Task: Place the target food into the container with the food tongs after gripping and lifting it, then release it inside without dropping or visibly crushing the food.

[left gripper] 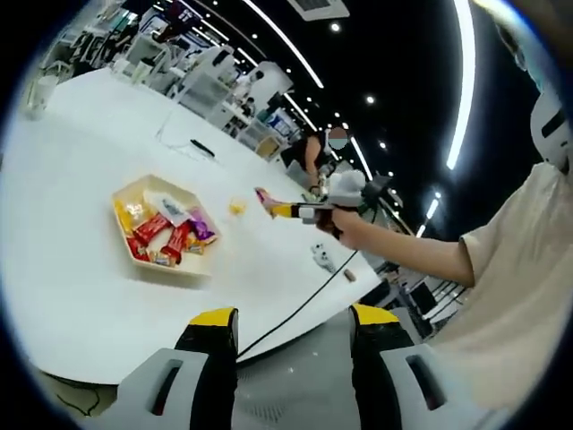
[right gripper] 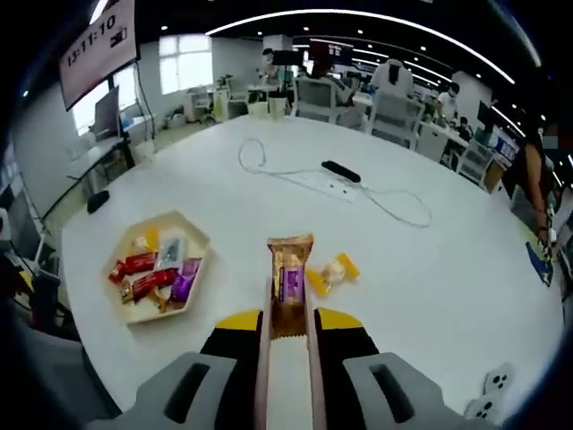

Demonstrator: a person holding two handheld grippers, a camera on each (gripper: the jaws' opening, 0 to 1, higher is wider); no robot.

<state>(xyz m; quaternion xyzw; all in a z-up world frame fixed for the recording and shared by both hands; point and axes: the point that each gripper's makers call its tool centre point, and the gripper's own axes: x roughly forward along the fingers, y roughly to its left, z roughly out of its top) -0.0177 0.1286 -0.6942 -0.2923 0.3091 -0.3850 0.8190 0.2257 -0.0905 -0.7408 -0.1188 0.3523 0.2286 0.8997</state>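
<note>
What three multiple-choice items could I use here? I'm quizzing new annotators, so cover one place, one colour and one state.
1. Where does the tray of snacks lie in the right gripper view?
A. left of the right gripper's jaws
B. right of them
C. on the floor

2. What colour are the tips of the left gripper?
A. red
B. yellow
C. green

3. What is the state of the right gripper?
A. open and empty
B. lying on the table
C. shut on tongs that hold a snack packet

Answers:
1 A, since the hexagonal tray sits on the white table left of the jaws.
2 B, since both jaw tips are yellow.
3 C, since the jaws squeeze the food tongs, whose ends pinch the brown and purple snack packet above the table.
</note>
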